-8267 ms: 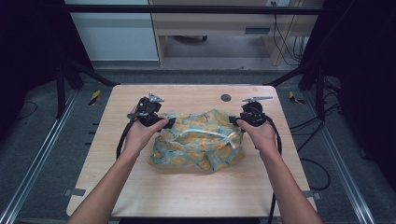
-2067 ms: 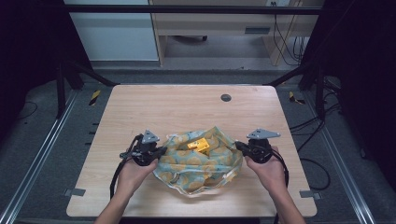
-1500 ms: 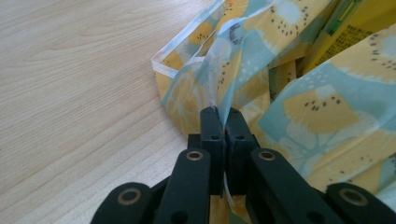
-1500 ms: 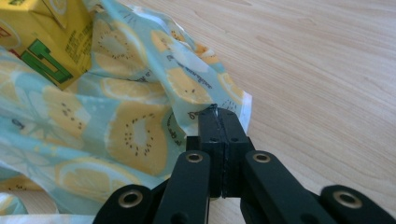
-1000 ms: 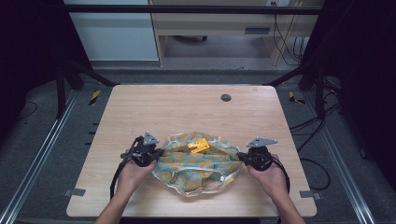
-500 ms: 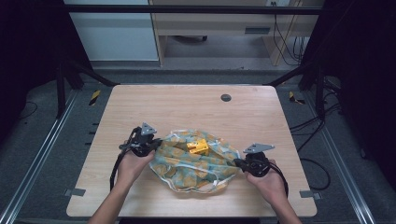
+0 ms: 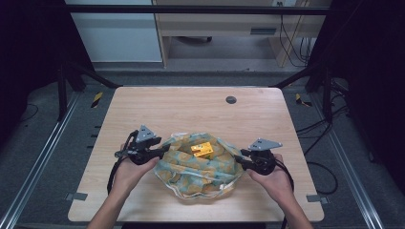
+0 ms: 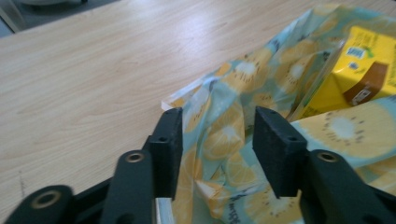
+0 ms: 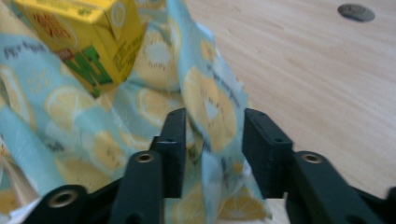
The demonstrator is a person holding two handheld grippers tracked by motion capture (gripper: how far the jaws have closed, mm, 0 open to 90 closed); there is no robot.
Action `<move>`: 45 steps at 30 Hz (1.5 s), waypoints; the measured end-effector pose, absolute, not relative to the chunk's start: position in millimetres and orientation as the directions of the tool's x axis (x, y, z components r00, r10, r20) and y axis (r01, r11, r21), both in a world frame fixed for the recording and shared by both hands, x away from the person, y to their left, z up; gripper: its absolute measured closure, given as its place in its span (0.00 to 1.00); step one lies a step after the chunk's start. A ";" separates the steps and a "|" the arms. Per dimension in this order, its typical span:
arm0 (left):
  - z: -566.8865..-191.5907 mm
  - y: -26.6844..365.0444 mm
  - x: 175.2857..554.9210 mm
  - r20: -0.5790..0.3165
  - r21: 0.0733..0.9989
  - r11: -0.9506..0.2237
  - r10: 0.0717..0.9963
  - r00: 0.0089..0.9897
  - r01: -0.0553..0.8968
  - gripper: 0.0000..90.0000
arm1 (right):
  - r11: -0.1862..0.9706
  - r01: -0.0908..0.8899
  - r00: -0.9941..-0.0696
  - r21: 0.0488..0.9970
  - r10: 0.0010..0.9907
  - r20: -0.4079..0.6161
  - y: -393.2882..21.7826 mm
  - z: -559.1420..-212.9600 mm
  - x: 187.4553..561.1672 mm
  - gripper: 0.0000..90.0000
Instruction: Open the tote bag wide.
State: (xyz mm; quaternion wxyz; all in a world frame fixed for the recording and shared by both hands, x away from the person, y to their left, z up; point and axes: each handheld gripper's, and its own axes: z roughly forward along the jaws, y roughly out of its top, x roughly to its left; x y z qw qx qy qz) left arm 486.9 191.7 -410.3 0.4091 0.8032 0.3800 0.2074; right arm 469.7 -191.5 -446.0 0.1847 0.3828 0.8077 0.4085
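Observation:
A light blue bag (image 7: 198, 169) printed with yellow fruit slices lies crumpled near the table's front edge. A yellow drink carton (image 7: 201, 149) shows at its top opening. My left gripper (image 7: 162, 149) is at the bag's left edge. Its jaws have just been opening and stand apart, with loose bag fabric (image 8: 233, 93) between them (image 8: 217, 133) and the carton (image 8: 355, 74) beyond. At the bag's right edge, my right gripper (image 7: 241, 160) has just been opening too. A fold of the bag (image 9: 154, 60) hangs slack between its parted jaws (image 9: 212, 135), near the carton (image 9: 84, 32).
The wooden table (image 7: 181, 109) has a round dark grommet (image 7: 231, 99) at the back middle, also seen as a grommet (image 9: 356, 12) in the right gripper view. Dark frame rails and cables surround the table. Bare wood lies behind the bag.
Both grippers were shut on the bag's edges and now stand with jaws apart. The left hand has risen a little. The bag has settled lower and looser on the table.

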 end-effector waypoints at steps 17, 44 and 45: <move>-413.3 159.0 457.6 0.041 0.805 -0.480 0.633 0.773 0.350 0.23 | 0.428 0.415 -0.696 0.803 0.717 -0.022 -156.3 -420.6 497.2 0.44; -449.9 131.9 465.4 0.021 0.695 -0.603 0.561 0.827 0.392 0.97 | 0.474 0.437 -0.721 0.764 0.693 -0.018 -141.2 -428.9 519.9 1.00; -449.8 133.1 464.0 0.028 0.695 -0.606 0.561 0.827 0.388 0.99 | 0.458 0.450 -0.710 0.767 0.704 -0.004 -143.6 -430.0 523.1 1.00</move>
